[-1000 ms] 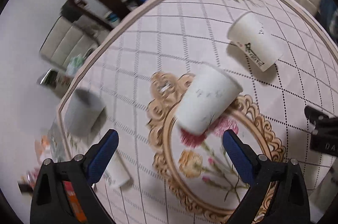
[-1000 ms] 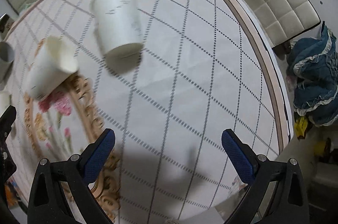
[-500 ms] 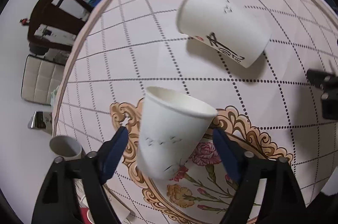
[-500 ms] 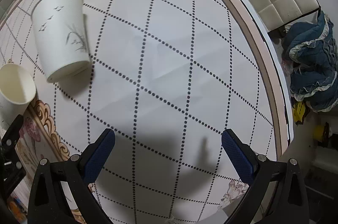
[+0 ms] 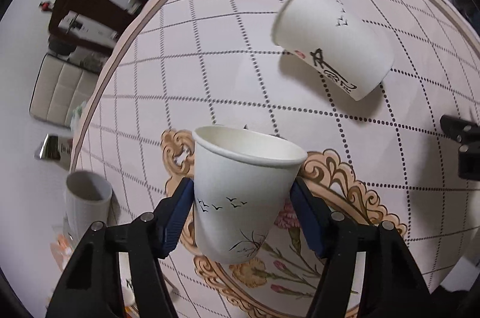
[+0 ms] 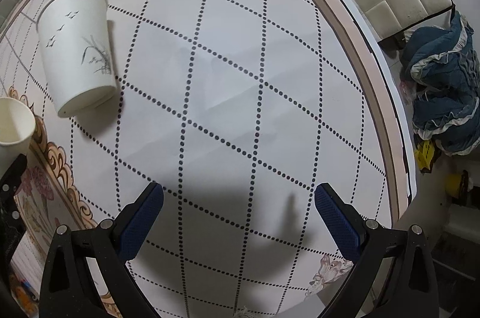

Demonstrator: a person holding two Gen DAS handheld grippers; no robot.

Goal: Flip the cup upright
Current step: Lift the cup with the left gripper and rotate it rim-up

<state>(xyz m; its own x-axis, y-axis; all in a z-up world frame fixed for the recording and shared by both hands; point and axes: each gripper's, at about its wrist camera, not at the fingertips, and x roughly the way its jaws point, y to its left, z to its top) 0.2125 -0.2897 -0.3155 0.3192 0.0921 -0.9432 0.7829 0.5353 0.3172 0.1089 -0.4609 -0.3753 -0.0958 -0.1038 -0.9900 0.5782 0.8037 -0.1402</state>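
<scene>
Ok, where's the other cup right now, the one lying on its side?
The tipped cup lies on the checked tablecloth at the upper left of the right wrist view, just beyond the held cup; in the left wrist view it is upper right.

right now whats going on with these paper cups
The left gripper is clamped on a paper cup, holding it mouth-up over the flowered table. A second cup lies on its side farther along the table, untouched. The right gripper hangs open over bare cloth, holding nothing.
</scene>
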